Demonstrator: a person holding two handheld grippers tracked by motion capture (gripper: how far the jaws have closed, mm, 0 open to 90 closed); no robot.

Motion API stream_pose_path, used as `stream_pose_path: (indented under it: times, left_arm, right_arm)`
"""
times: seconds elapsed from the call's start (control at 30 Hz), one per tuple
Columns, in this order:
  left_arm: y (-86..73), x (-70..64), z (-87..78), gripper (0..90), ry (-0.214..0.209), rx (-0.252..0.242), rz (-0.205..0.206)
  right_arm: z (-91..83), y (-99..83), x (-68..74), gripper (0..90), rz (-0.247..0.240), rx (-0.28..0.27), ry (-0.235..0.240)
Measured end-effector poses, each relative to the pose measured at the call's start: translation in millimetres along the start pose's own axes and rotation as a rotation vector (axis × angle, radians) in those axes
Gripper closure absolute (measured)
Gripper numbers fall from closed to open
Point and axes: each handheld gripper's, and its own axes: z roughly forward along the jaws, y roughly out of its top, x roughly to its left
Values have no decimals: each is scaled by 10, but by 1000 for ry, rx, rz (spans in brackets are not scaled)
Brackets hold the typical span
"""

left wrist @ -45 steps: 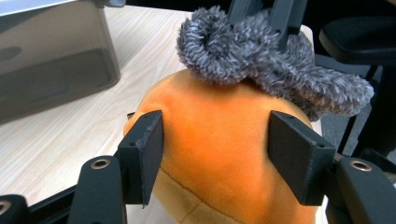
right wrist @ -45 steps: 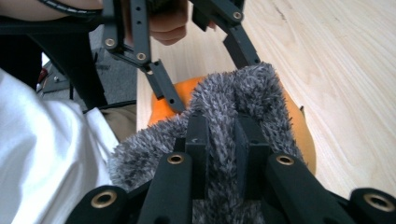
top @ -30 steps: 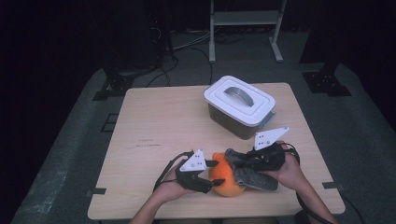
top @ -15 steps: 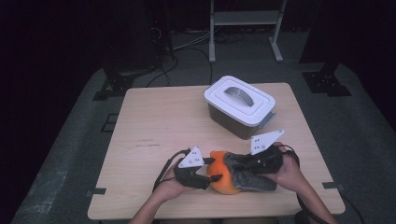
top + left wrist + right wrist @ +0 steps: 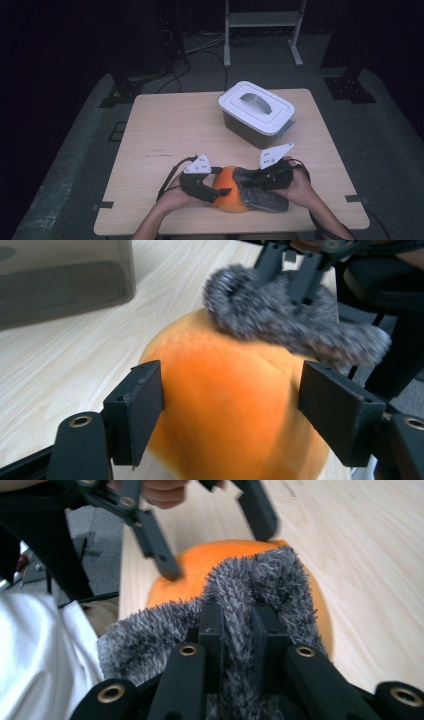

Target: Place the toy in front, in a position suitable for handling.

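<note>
A round orange plush thing [image 5: 229, 196] lies near the table's front edge, with a grey fuzzy cloth [image 5: 265, 199] draped over its right side. My left gripper [image 5: 220, 192] is open, its jaws straddling the orange plush [image 5: 230, 400]; the left jaw touches its side. My right gripper [image 5: 250, 181] is shut on a fold of the grey cloth [image 5: 150, 635], pinched on top of the orange plush [image 5: 200, 562]. In the left gripper view the right gripper [image 5: 290, 270] bites into the grey cloth [image 5: 280, 315] from above.
A lidded storage box [image 5: 256, 107] with a white lid and handle stands at the back right of the wooden table [image 5: 170, 125]. The box's dark wall [image 5: 60, 280] shows beyond the plush. A person's hands hold both grippers at the front edge.
The right gripper has shifted left and lower onto the plush with the grey cloth. The left gripper has edged right, so its jaws now flank the orange plush.
</note>
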Motion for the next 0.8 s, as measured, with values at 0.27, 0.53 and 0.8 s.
stream_pose_path:
  times: [0.27, 0.53, 0.8]
  left_arm:
    - [-129, 65, -14, 307, 2, 56, 39]
    - [-85, 103, -65, 202, -14, 48, 4]
    - [-75, 49, 6, 231, -26, 57, 13]
  right_arm:
    - [-91, -40, -54, 772, 0, 17, -14]
    - [-14, -88, -84, 769, 29, 22, -18]
    - [64, -72, -9, 770, 11, 23, 59]
